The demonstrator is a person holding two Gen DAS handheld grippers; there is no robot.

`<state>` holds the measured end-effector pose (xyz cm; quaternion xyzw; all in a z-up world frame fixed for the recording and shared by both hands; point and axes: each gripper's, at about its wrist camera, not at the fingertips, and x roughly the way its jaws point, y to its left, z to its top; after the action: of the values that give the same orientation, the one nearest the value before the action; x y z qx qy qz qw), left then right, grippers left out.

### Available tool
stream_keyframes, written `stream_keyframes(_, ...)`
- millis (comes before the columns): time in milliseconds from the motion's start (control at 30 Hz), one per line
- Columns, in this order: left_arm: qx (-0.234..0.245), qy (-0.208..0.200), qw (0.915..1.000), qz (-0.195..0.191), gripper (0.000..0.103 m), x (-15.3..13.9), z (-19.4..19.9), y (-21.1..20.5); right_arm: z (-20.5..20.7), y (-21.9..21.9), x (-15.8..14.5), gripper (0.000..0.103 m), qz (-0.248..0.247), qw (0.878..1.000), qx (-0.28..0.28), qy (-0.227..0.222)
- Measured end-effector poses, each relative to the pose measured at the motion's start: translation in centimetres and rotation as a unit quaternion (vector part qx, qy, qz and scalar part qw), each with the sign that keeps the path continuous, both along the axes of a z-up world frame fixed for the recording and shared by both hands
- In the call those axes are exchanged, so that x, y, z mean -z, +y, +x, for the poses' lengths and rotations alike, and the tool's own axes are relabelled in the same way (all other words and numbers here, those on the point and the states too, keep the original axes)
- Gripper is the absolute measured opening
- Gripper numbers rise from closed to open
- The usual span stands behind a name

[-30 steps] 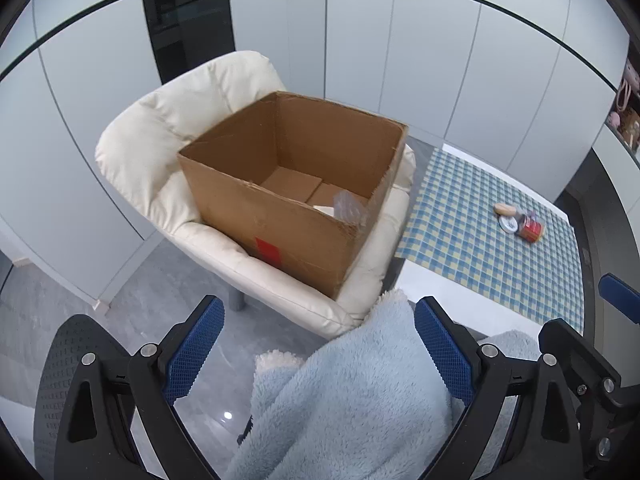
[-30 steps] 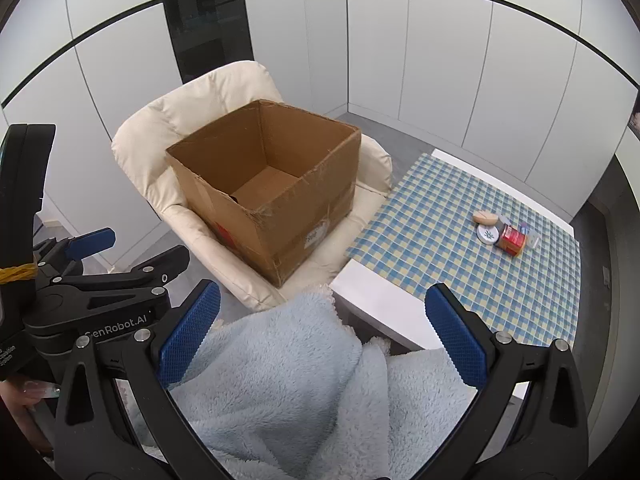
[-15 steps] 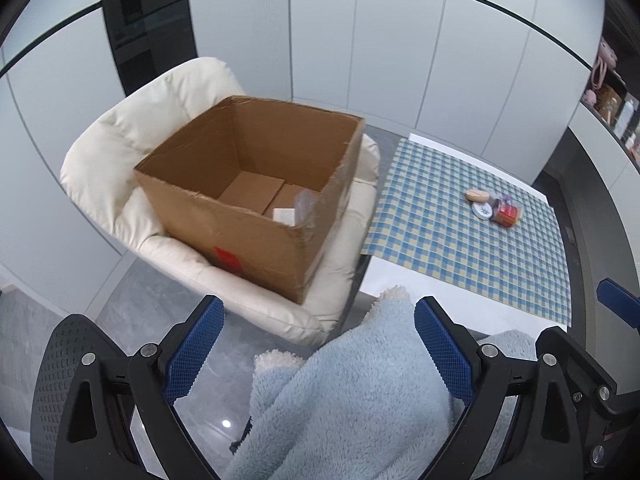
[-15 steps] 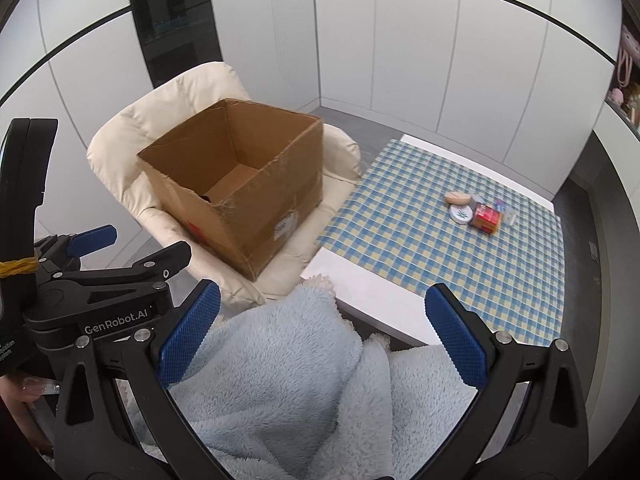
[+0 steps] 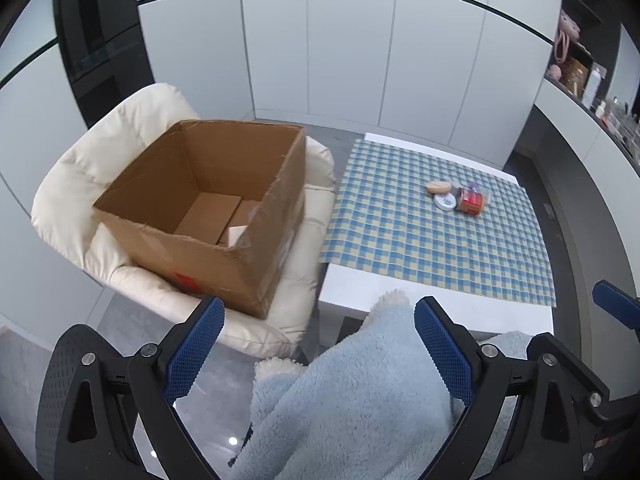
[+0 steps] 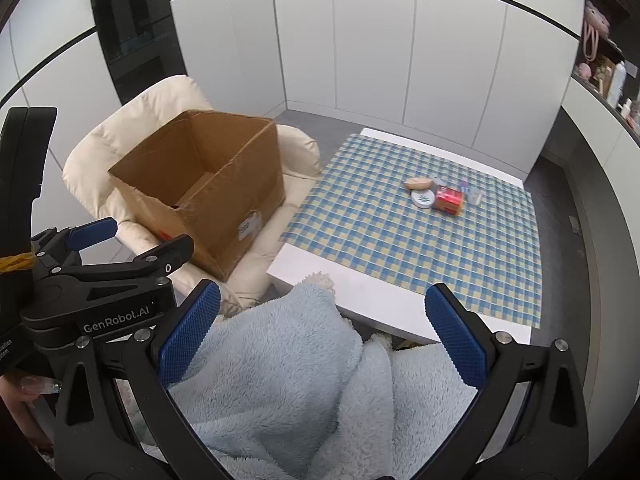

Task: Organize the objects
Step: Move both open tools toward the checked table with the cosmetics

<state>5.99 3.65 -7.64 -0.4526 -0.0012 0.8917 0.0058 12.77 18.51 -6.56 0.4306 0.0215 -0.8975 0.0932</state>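
Note:
An open cardboard box [image 5: 208,216] [image 6: 200,184] sits on a cream armchair [image 5: 120,140] [image 6: 132,128]. A white table with a blue checked cloth [image 5: 432,236] [image 6: 408,232] carries a red jar [image 5: 471,202] [image 6: 450,199], a white lid [image 5: 445,202] [image 6: 423,200] and a tan oval piece [image 5: 438,187] [image 6: 418,183]. A light blue fleece blanket [image 5: 360,400] [image 6: 288,380] lies between and under both grippers. My left gripper [image 5: 318,352] and right gripper [image 6: 322,336] stand wide open above it.
White cabinet walls run behind the chair and table. A dark panel [image 5: 96,40] stands at the back left. A shelf with bottles and pink items [image 5: 580,72] is at the far right. Grey floor [image 5: 132,320] shows beside the chair.
Both views have shifted left-to-right: the box and chair moved left in frame and the table with its small items came nearer the centre. The jaws stay wide open over the blanket.

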Motion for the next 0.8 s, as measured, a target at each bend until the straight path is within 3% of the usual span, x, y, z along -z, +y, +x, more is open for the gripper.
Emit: stream_keyframes(800, 0.108, -0.009, 0.9941, -0.008, 0.096, 0.9, -1.0, 8.8, 1.9, 9.8, 1.0, 0.103, -0.014, 0.992, 0.127, -0.011)
